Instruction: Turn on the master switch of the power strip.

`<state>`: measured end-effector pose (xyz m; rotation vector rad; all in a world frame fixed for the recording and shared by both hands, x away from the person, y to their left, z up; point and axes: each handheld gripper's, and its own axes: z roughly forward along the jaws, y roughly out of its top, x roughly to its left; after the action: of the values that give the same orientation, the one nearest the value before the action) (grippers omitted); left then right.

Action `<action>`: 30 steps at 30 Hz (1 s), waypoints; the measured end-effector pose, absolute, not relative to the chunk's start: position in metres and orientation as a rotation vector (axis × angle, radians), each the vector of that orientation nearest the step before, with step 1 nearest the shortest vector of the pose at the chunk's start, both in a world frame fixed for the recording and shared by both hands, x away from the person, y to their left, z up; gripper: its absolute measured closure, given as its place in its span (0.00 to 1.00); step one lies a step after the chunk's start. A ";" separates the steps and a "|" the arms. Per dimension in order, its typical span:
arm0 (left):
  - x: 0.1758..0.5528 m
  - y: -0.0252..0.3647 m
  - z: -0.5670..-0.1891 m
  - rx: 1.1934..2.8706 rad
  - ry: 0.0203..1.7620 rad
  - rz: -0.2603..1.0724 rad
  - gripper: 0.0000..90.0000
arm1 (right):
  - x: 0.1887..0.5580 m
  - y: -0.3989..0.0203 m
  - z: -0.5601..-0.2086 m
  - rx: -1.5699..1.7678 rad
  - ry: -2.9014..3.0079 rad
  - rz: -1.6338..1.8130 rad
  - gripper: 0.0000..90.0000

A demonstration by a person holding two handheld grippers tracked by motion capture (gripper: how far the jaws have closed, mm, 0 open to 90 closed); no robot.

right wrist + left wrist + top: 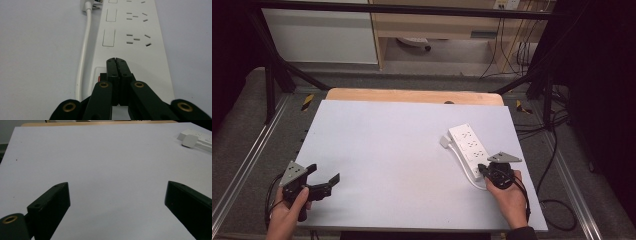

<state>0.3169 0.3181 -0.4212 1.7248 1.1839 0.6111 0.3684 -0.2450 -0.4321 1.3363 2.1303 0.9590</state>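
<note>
The right gripper (pixel 116 61), fingers fully closed and empty, is pressing toward the switch end of the white power strip (pixel 468 145) lying near the tabletop's right edge. The left gripper (pixel 323 179) is waiting wide open, empty, near the front-left corner. The next move probably calls for a firm downward push on the switch.

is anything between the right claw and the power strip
Nothing visible stands between them. The right claw, jaws shut, is right over the near end of the white power strip, by its red switch. The strip's cable runs along one side, clear of the jaws. Whether the tips touch the strip cannot be told.
</note>
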 end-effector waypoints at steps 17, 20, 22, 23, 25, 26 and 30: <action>0.317 0.318 -0.422 1.730 1.186 0.613 0.07 | 0.368 -0.245 -0.432 1.347 2.124 0.957 1.00; 0.317 0.318 -0.422 1.728 1.189 0.613 0.07 | 0.368 -0.244 -0.432 1.347 2.124 0.956 1.00; 0.317 0.318 -0.422 1.728 1.189 0.613 0.07 | 0.368 -0.244 -0.432 1.346 2.124 0.956 1.00; 0.317 0.318 -0.422 1.728 1.189 0.613 0.07 | 0.368 -0.244 -0.432 1.346 2.125 0.955 1.00; 0.317 0.318 -0.422 1.730 1.190 0.613 0.07 | 0.367 -0.245 -0.432 1.345 2.124 0.954 1.00; 0.317 0.318 -0.422 1.730 1.190 0.613 0.07 | 0.367 -0.245 -0.433 1.344 2.123 0.953 1.00; 0.317 0.318 -0.422 1.728 1.192 0.613 0.07 | 0.367 -0.245 -0.433 1.346 2.121 0.955 1.00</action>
<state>0.3172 0.3183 -0.4219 1.7276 1.1922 0.6128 0.3672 -0.2445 -0.4326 1.3456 2.1209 0.9550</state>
